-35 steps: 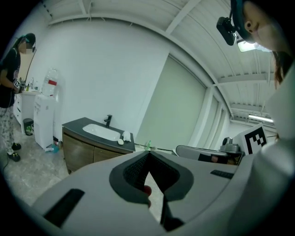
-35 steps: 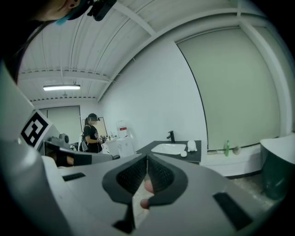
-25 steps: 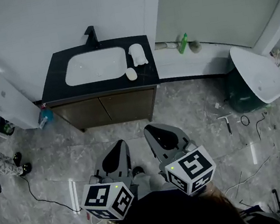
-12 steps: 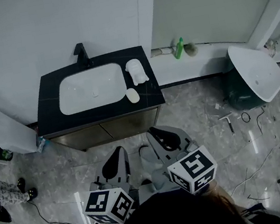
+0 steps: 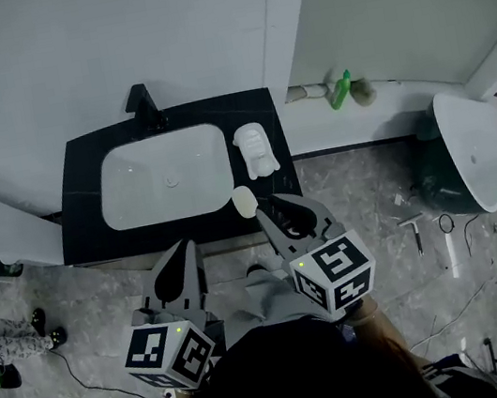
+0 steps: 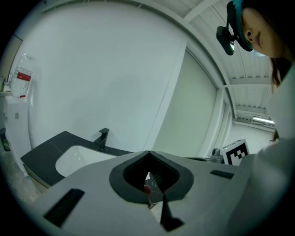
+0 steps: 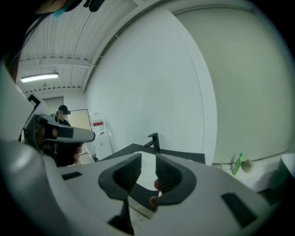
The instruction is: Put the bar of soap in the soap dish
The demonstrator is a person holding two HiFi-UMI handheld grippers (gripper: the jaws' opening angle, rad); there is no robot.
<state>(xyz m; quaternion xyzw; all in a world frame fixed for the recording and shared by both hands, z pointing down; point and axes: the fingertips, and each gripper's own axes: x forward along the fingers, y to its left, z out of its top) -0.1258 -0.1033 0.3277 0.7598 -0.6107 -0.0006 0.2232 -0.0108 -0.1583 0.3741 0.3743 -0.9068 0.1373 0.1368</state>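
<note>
On the black counter point(image 5: 88, 236), found the bar of soap point(image 5: 244, 201) near the front edge, at four o'clock of the white basin point(image 5: 164, 177), with the soap dish point(image 5: 256, 149) apart from it at its one o'clock. Noted the right gripper point(image 5: 267, 209) just beside the soap at four o'clock, jaws slightly parted after just opening, nothing between them. Saw the left gripper point(image 5: 182, 251) at seven o'clock of the soap, jaws closed together and empty.

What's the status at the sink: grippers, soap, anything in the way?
Left gripper shut, empty. Right gripper fingers just opening, nothing between. Bar of soap on counter front edge, outside soap dish. Nothing between them.
</note>
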